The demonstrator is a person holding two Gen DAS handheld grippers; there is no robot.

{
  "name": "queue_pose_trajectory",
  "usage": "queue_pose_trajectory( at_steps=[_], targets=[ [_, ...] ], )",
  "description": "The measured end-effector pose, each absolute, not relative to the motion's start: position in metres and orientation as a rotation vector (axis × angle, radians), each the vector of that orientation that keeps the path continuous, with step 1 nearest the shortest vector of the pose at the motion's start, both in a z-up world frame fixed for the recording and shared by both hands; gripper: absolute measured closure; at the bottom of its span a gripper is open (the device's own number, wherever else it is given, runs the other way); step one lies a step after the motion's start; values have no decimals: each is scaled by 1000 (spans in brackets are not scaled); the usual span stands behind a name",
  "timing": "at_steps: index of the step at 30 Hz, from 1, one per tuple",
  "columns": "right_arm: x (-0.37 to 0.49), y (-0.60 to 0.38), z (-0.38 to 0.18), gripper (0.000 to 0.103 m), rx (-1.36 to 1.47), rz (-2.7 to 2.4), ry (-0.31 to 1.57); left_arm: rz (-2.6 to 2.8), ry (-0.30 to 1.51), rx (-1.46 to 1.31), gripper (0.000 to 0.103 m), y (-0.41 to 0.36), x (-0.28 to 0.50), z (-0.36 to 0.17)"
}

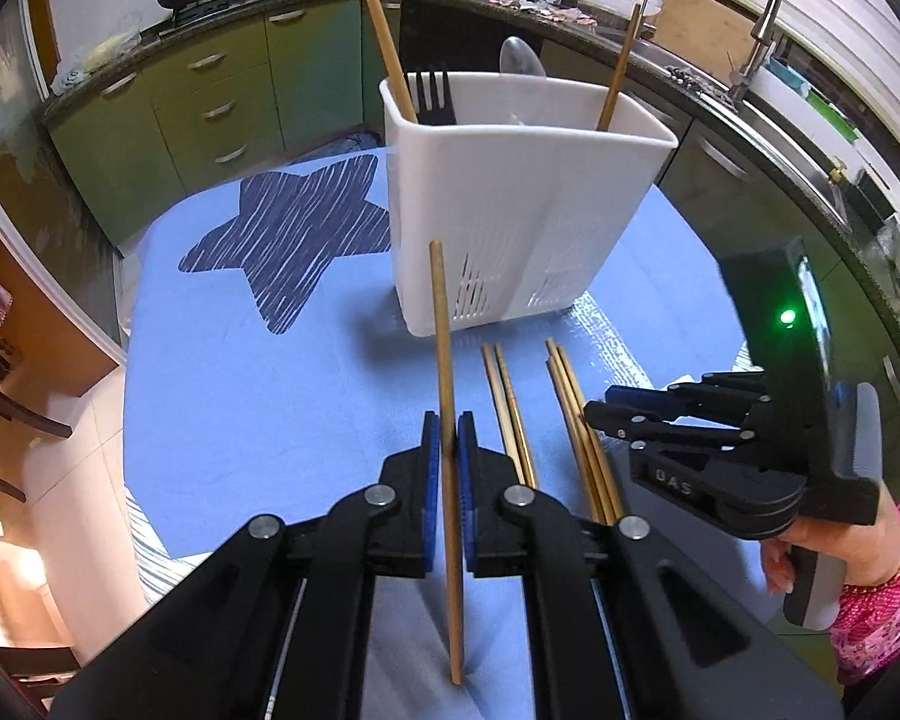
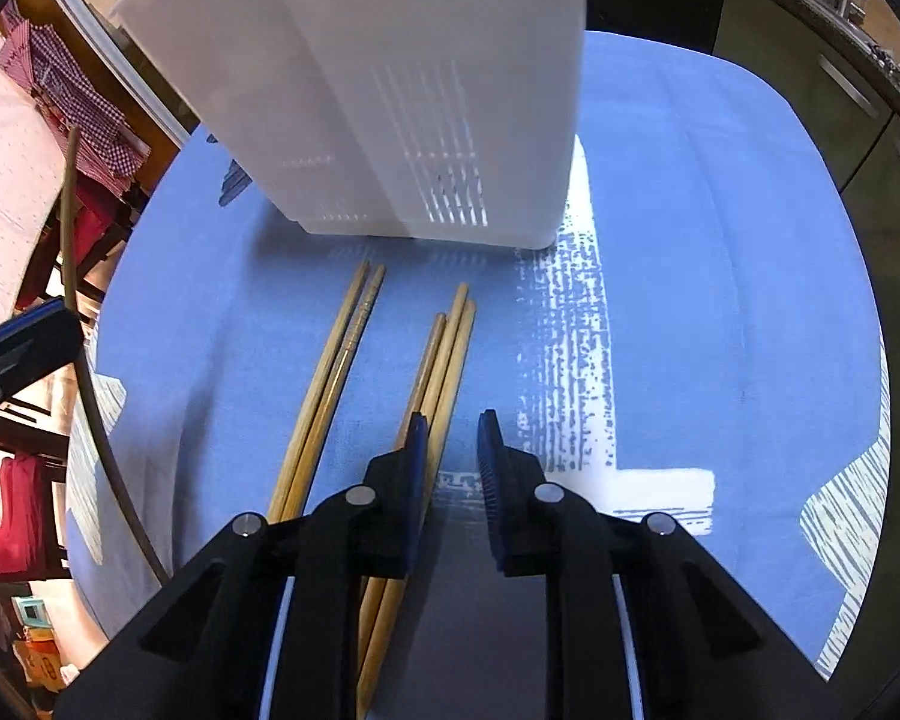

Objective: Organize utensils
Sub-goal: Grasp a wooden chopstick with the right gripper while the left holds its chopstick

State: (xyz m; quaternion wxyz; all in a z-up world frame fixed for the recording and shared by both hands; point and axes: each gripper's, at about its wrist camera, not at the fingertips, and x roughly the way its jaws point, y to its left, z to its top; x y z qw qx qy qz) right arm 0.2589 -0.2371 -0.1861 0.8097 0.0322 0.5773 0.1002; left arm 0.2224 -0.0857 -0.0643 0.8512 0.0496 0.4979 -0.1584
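Chopsticks [image 2: 444,360] run hidden under the right hand-held gripper [image 2: 453,450].

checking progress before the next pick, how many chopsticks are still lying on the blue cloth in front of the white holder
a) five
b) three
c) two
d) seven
a: the right wrist view shows a pair and a group of three lying flat on the blue cloth before the white holder; one more chopstick is clamped in the left gripper.
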Motion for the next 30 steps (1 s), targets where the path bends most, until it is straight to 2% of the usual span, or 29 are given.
queue_pose_trajectory(
  at_steps=[14,15,19,30],
  targets=[
    [268,-204,-195,89,-63,159,1219,-352,1048,112,97,-83,220,-68],
    [269,-202,-195,93,-66,160,1217,-352,1047,114,97,-83,220,-67],
    [268,-205,-193,96,-46,161,1200,-351,1040,115,97,-81,218,-64],
    [231,-220,-124,96,6,227,1005,-354,992,123,97,-78,208,-45]
  ],
)
